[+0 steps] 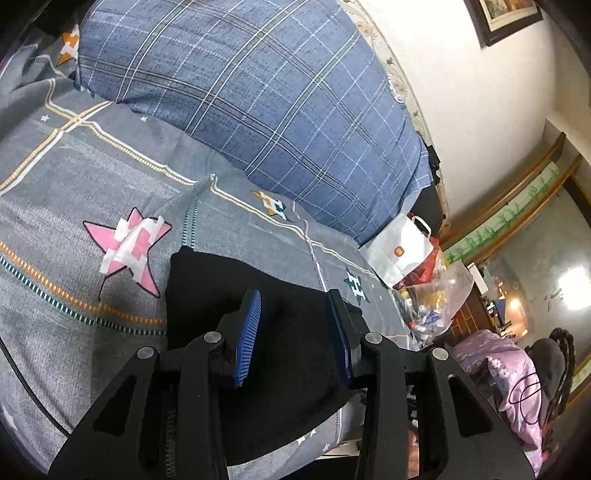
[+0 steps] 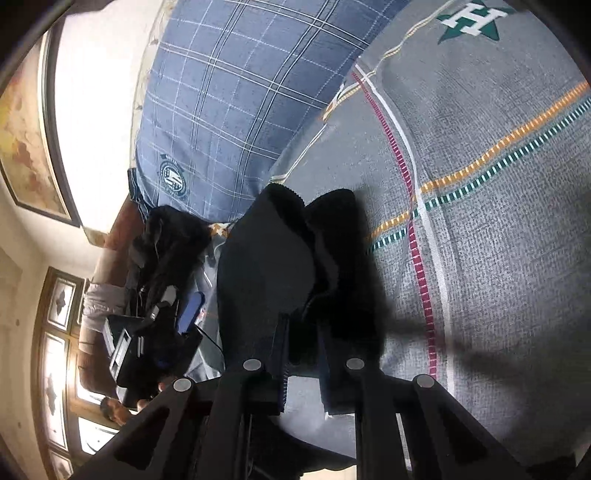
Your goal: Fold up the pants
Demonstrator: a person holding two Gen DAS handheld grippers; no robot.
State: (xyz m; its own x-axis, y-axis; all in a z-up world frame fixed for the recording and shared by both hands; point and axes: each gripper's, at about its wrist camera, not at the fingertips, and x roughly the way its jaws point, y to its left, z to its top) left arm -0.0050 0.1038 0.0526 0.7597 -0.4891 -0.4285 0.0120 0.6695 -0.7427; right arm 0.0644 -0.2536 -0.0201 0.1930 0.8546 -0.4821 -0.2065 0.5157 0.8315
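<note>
left gripper (image 1: 295, 325): jaws spread apart, blue ribbed pads (image 1: 248, 336) showing, nothing between them; hovering over the pants
right gripper (image 2: 304, 332): clenched on a bunched fold of the pants, cloth bulging up out of the jaws
black pants (image 1: 280, 354): lying on the bed near its edge, flat dark panel under the left claw in the left wrist view; in the right wrist view (image 2: 288, 258) a rumpled lump is raised off the sheet, casting a shadow on it
bedsheet (image 1: 74, 192): grey, striped lines in orange, teal and white, pink star print (image 1: 129, 251), green star with H (image 2: 471, 18)
pillow (image 1: 258, 103): blue plaid, lying on the sheet beyond the pants, against the wall
white paper bag (image 1: 399, 251): orange logo, at the bed edge beside the pillow, just right of the pants
clear plastic bag (image 1: 436, 295): stuffed with mixed items, touching the paper bag
framed picture (image 1: 502, 18): on the white wall, upper right
dark clothes heap (image 2: 166, 243): beside the pillow's end, left of the pants in the right wrist view
</note>
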